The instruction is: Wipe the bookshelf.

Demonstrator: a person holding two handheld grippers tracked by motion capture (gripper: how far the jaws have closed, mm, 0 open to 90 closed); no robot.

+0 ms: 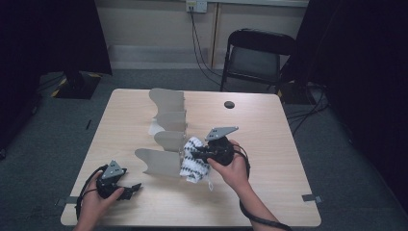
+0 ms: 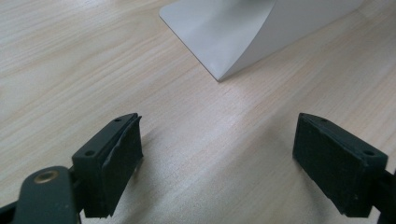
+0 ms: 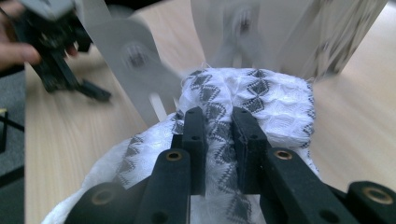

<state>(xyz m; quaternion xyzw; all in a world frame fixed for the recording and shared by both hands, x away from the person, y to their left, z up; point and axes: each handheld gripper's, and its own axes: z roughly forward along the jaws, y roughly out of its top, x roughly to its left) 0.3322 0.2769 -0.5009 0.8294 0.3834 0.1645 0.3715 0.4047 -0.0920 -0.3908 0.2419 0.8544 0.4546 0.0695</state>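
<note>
A: High view. The right gripper is clamped on a white cloth with a dark diamond pattern, just beside the near panels of a grey rack on the table. Most of the cloth hangs below the jaws and its bottom edge meets the tabletop. The left gripper rests near the table's front-left corner, well apart from the cloth.

B: Risk there?

A: The trailing part could drag against the nearest panel and shift the rack — the panels look light.

B: Left gripper view?

A: Jaws spread wide, nothing between them, bare table below, one rack panel ahead. No hazard of its own, but that hand steadies nothing; if the rack slides, nothing stops it.

B: Right gripper view?

A: The jaws pinch a narrow ridge of cloth, and the rest bulges loose to either side. Panels stand close behind, blurred. I judge the hold thin — a snag on a panel edge could pull the fold out of the jaws, and the cloth would drop short of any slot.
</note>
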